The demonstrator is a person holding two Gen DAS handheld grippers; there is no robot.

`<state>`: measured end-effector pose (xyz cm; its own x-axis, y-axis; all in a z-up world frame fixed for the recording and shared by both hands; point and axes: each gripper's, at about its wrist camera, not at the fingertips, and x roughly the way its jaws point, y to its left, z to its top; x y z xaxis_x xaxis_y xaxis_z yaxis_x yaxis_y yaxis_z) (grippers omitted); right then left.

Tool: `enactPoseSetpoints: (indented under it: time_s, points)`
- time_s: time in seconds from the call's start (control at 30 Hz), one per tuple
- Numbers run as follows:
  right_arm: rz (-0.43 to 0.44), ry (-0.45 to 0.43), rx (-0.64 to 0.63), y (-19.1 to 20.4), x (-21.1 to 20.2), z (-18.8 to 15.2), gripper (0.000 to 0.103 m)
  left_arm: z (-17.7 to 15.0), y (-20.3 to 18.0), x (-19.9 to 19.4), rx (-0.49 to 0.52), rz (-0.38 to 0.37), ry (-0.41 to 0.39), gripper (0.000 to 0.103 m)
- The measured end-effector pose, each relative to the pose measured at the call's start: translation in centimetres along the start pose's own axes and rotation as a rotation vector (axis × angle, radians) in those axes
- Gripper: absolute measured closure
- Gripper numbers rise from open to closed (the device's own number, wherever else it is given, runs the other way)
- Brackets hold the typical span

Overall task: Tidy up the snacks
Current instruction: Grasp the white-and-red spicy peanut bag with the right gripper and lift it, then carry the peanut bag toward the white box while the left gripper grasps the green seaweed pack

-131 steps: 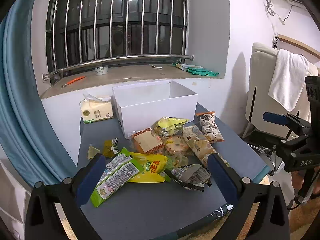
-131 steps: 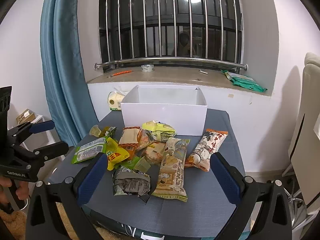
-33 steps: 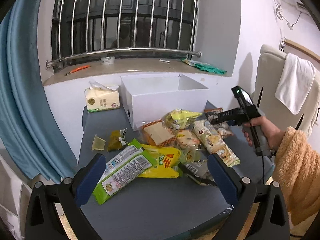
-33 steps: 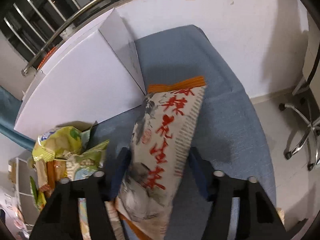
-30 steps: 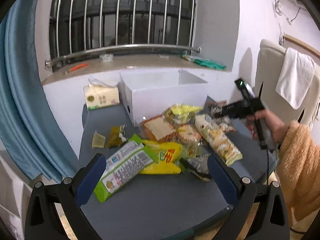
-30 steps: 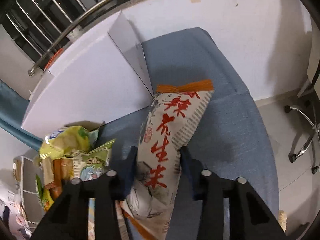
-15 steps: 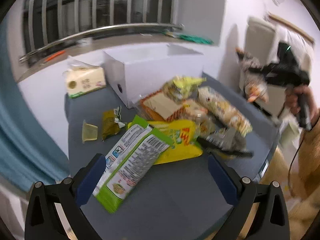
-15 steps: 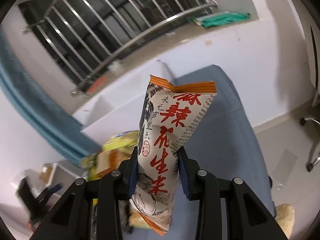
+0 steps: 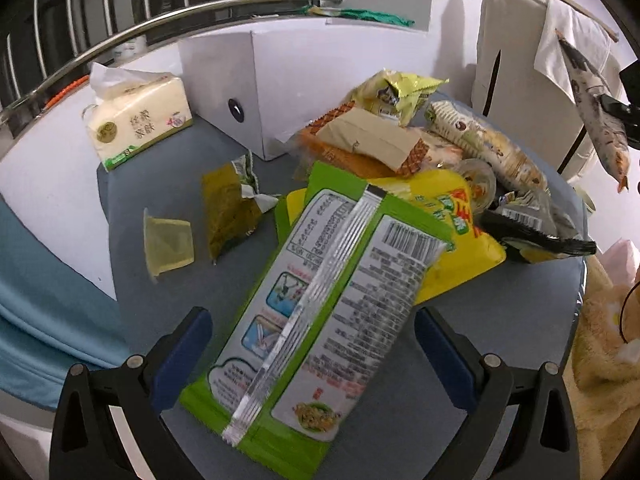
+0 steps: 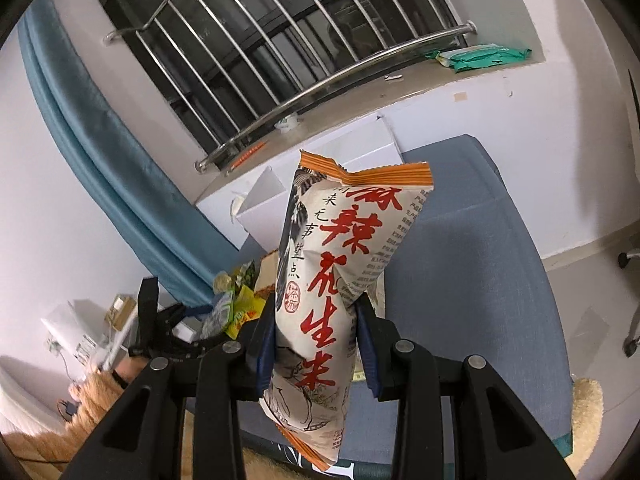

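My right gripper (image 10: 316, 344) is shut on a white peanut bag with red lettering and orange ends (image 10: 340, 280), held in the air above the grey table (image 10: 472, 280); the bag also shows at the far right of the left wrist view (image 9: 596, 104). My left gripper (image 9: 308, 340) is open, low over the table, its blue pads on either side of a green noodle packet (image 9: 320, 312). A pile of snack packets lies behind it: a yellow bag (image 9: 444, 224), an orange-edged cracker pack (image 9: 364, 140), a long biscuit pack (image 9: 488, 148). The open white box (image 9: 240, 76) stands at the back.
A tissue pack (image 9: 140, 120) sits left of the box. A small olive sachet (image 9: 228, 208) and a pale yellow jelly cup (image 9: 168, 240) lie at the left. A white chair with a towel (image 9: 568, 40) stands to the right. A blue curtain (image 10: 100, 152) hangs at the left.
My right gripper closed on the peanut bag and lifted it off the table. My left gripper moved down and forward, and its pads now flank the green packet.
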<state>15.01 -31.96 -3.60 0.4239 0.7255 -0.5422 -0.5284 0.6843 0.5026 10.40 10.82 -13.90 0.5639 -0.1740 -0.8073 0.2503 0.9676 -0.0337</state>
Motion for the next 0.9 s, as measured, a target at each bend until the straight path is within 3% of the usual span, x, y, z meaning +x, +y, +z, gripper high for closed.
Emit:
enactPoseSetpoints:
  time_s: [0.03,0.1,0.13,0.23,0.27,0.3,0.37,0.5,0.6,0.7,0.9]
  points:
    - [0.005,0.006,-0.004,0.2,0.2,0.0,0.064,0.2,0.1,0.6,-0.004,-0.013,0.014,0.007]
    - [0.001,0.014,-0.014,0.5,0.5,-0.1,0.064,0.2,0.2,1.0,-0.011,0.010,0.023,0.029]
    - [-0.004,0.018,-0.023,0.7,0.6,-0.2,0.064,0.1,0.1,0.9,-0.012,0.022,0.014,0.035]
    - [-0.015,0.025,-0.050,1.4,0.8,-0.5,0.064,-0.3,0.3,-0.2,-0.060,-0.013,-0.021,0.042]
    - [-0.011,0.026,-0.053,1.6,0.9,-0.5,0.064,-0.5,0.1,-0.8,-0.063,-0.015,-0.041,0.056]
    - [-0.004,0.029,-0.056,1.7,0.9,-0.6,0.064,-0.7,0.0,-1.4,-0.066,-0.005,-0.055,0.086]
    - [-0.001,0.028,-0.063,1.8,1.0,-0.6,0.064,-0.9,0.2,-2.3,-0.115,0.017,-0.070,0.087]
    - [0.001,0.027,-0.083,2.6,1.4,-0.8,0.064,-1.1,-0.7,-4.1,-0.136,-0.040,-0.111,0.088]
    - [0.006,0.035,-0.097,3.1,1.7,-0.9,0.064,-0.5,-1.4,-5.7,-0.210,-0.074,-0.162,0.088]
    - [0.013,0.035,-0.106,3.5,1.8,-0.9,0.064,0.3,-2.2,-7.1,-0.239,-0.057,-0.194,0.088]
    - [-0.002,0.023,-0.124,4.3,2.6,0.2,0.064,4.7,-4.1,-9.5,-0.273,-0.046,-0.265,0.088]
